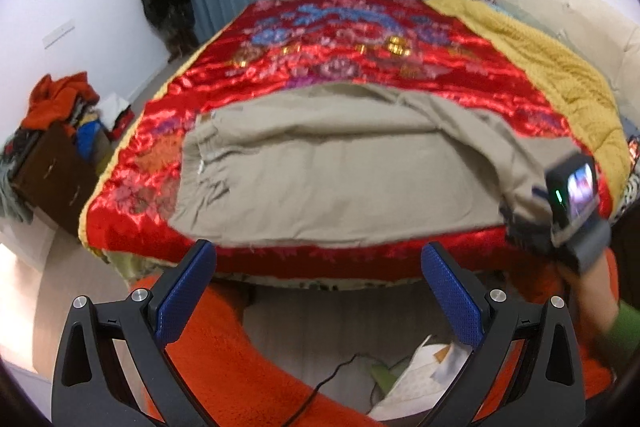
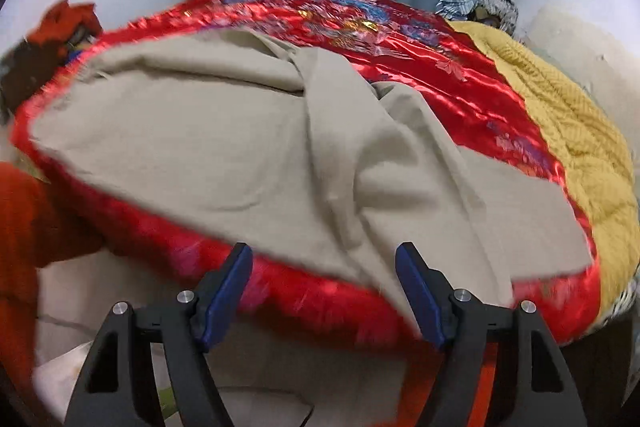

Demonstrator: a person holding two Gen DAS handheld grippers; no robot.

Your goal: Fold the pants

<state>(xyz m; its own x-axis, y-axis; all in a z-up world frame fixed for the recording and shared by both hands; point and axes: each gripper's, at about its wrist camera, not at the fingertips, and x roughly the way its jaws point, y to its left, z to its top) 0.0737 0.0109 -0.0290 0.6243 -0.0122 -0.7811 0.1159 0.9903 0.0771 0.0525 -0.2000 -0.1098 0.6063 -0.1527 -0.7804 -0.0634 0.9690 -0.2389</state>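
the khaki pants (image 1: 320, 163) lie spread across the red satin bedspread (image 1: 344, 43) near the bed's front edge — one leg rumpled. the left claw (image 1: 318, 267) hangs wide open and empty before the bed; the right claw (image 2: 324, 267) gapes too, gripping nothing, just short of the cloth.

The pants (image 1: 320, 163) are soft, matt cloth; the red bedspread (image 1: 360, 67) is shiny and smooth; the yellow blanket (image 1: 560, 75) looks bumpy.
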